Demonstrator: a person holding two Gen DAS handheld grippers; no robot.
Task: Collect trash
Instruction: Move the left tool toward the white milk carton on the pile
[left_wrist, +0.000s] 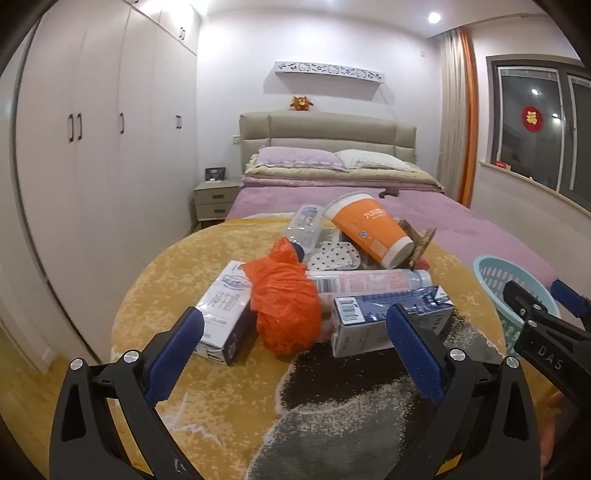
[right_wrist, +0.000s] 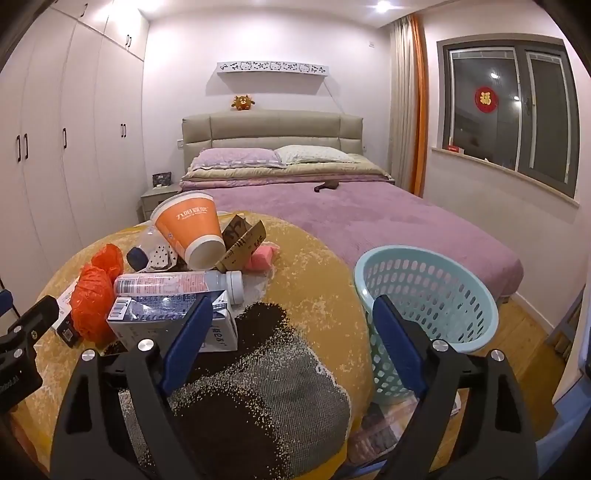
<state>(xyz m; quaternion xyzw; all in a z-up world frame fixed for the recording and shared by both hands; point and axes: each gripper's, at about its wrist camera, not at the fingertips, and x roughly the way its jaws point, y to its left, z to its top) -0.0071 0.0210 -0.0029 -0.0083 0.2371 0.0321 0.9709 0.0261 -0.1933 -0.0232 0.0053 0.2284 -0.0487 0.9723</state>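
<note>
The left hand-held gripper, jaws released and empty, faces the orange bag at frame centre; the milk carton lies crosswise just right, nearer it.

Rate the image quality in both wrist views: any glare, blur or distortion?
Left wrist view: strong fisheye bending of the wardrobe, dark vignette corners, ceiling light blown out; the trash pile is sharp. Right wrist view: same bending, lamp reflections in the window, basket sharp, no motion blur.
</note>
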